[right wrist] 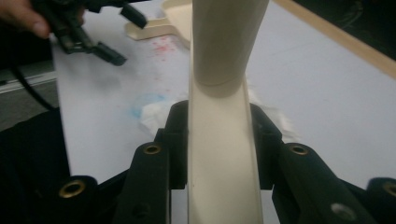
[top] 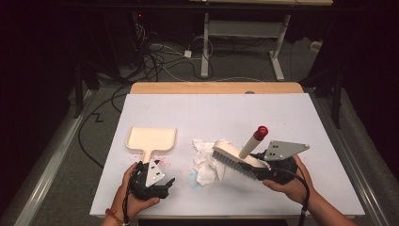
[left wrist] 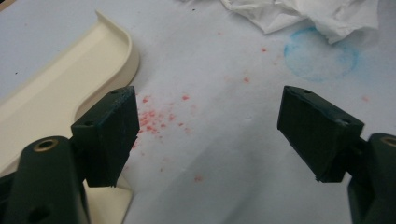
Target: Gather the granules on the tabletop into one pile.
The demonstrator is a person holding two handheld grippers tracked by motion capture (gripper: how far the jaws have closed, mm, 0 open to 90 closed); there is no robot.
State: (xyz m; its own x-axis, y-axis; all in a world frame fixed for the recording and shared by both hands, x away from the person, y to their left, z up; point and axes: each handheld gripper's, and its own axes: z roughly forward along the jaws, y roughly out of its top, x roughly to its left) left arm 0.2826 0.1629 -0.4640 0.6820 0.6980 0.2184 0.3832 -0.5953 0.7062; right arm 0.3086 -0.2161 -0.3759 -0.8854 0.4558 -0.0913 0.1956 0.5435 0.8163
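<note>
On the white table (top: 291,117), near the person's side, the right gripper (top: 263,165) holds a cream brush (top: 235,157). Its jaws are closed on the flat back of the brush, and in the right gripper view the two black pads press on both sides of this cream bar (right wrist: 223,154). The brush is lifted and tilted; its grey bristles point down, just beside a crumpled white tissue (top: 205,162), and its handle with the red tip (top: 260,132) rises up and away.

The left gripper (top: 155,181) rests low at the handle of the cream dustpan (top: 151,140). Its jaws stand wide apart with nothing between them. In the left gripper view the left pad (left wrist: 109,135) is just beside the edge of the dustpan (left wrist: 60,88); I cannot tell if it touches.

That view also shows small red crumbs (left wrist: 154,122) on the table between the jaws, and a pale blue ring mark (left wrist: 321,55) near the tissue (left wrist: 308,14). From above, these appear as faint stains.
</note>
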